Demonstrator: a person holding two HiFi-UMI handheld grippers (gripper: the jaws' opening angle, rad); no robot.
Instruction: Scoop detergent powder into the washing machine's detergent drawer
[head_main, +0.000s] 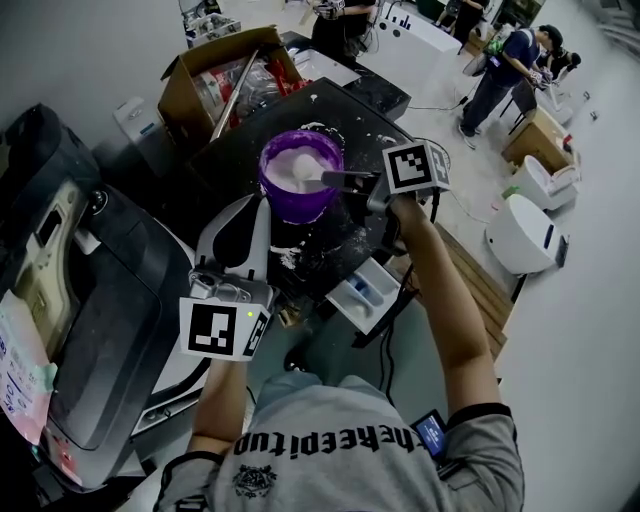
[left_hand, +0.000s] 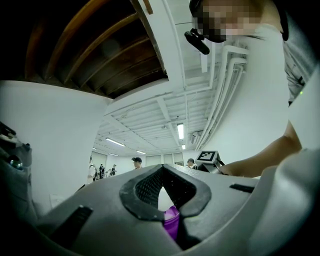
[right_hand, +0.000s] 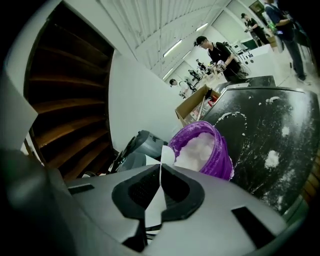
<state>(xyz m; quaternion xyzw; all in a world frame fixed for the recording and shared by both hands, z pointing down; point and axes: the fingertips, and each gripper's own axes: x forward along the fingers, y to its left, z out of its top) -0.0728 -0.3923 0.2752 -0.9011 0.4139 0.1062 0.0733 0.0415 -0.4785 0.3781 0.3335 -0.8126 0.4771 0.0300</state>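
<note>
Left claw (left_hand: 167, 200) clamped on the tub (head_main: 298, 203) rim steadies it; right claw (right_hand: 160, 182), gripping the scoop (right_hand: 166, 156) just ahead, should lift level toward the drawer (head_main: 352, 300) behind it.

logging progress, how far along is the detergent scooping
Done: the detergent drawer stands open, and the left gripper is shut on the purple tub. In hand: the right gripper holds the scoop in the tub's powder. Left: carry a scoopful to the drawer and tip it in.
</note>
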